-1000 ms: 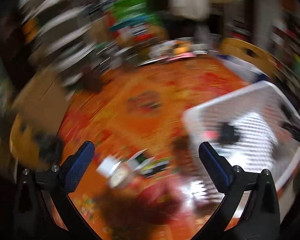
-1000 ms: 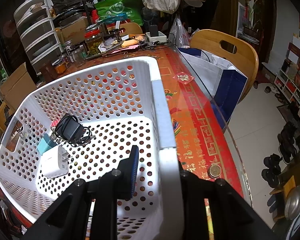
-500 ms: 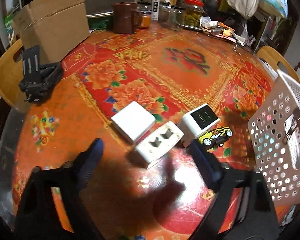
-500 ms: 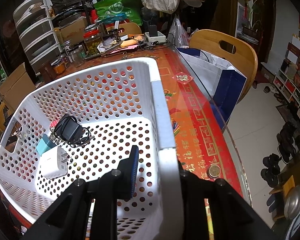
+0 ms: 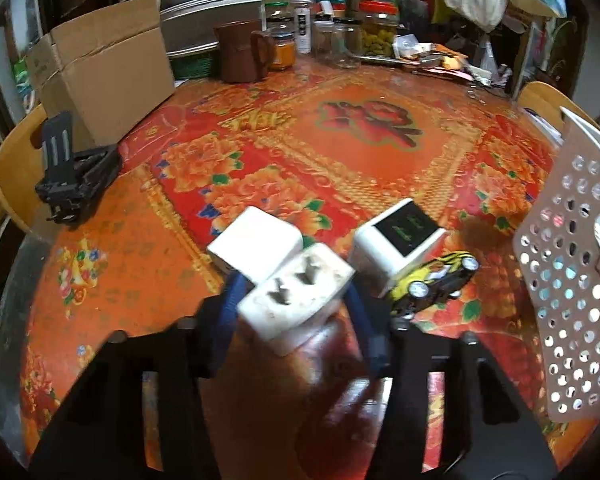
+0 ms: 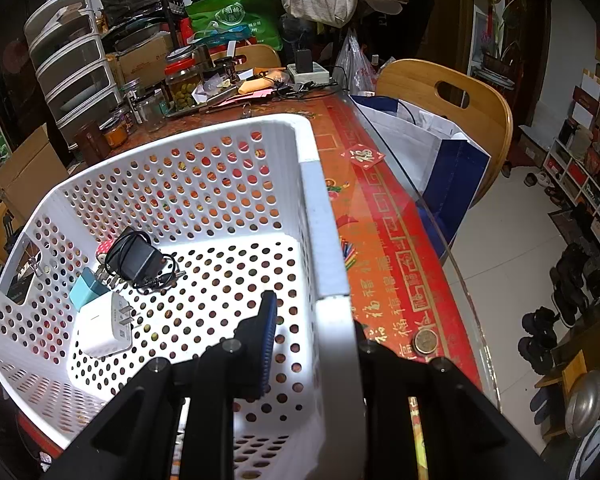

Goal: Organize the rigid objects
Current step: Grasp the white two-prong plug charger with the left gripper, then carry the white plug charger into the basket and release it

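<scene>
Plug adapter (image 5: 296, 300) sits between my left gripper (image 5: 292, 320) pads, jaws closing onto it. My right gripper (image 6: 312, 344) clamps the basket (image 6: 324, 248) rim. Next I'd lift it into the basket.

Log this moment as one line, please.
left gripper: closing on white socket adapter | right gripper: clamped on basket wall | toy car: on table

My right gripper (image 6: 312, 340) is clamped on the white basket (image 6: 324, 240) wall — one pad inside, one outside. Inside lie a black adapter (image 6: 134, 258), a teal plug (image 6: 87, 288) and a white charger (image 6: 102, 330), touching.
</scene>
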Available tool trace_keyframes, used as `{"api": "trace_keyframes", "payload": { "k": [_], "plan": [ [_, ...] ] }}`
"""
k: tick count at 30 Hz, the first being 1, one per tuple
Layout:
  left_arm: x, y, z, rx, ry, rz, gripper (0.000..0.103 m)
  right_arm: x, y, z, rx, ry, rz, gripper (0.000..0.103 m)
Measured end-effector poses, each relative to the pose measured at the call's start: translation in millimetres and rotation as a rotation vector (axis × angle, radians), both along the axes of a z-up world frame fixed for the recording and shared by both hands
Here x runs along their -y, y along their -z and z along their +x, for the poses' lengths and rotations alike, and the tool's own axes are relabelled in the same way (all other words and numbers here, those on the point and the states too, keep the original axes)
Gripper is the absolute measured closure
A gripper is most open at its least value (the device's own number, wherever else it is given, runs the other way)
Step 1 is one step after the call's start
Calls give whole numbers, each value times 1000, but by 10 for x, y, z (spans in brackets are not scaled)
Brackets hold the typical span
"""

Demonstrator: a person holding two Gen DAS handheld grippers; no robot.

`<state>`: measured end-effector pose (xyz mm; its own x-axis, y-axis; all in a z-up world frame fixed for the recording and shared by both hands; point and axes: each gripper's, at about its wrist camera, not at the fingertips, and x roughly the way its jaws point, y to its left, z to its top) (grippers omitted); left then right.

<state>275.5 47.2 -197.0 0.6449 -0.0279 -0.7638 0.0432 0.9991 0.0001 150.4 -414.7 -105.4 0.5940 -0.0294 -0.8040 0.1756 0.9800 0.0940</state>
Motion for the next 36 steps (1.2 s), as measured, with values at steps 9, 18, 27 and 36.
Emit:
{"api": "trace_keyframes", "payload": {
  "k": [9,18,27,36],
  "plan": [
    [-37,-97,-133,70,9,-25,61,3,-21,0,3,1,-1,81],
    [-40,-195,-223,125,-9,10,61,3,-26,7,1,0,-5,81],
    [193,-735,-484,213,20,96,61,-2,-18,5,4,-4,0,81],
    [866,-1618,-759,308,122,204,61,-22,-11,35,-15,-15,-16,81]
  ]
}}
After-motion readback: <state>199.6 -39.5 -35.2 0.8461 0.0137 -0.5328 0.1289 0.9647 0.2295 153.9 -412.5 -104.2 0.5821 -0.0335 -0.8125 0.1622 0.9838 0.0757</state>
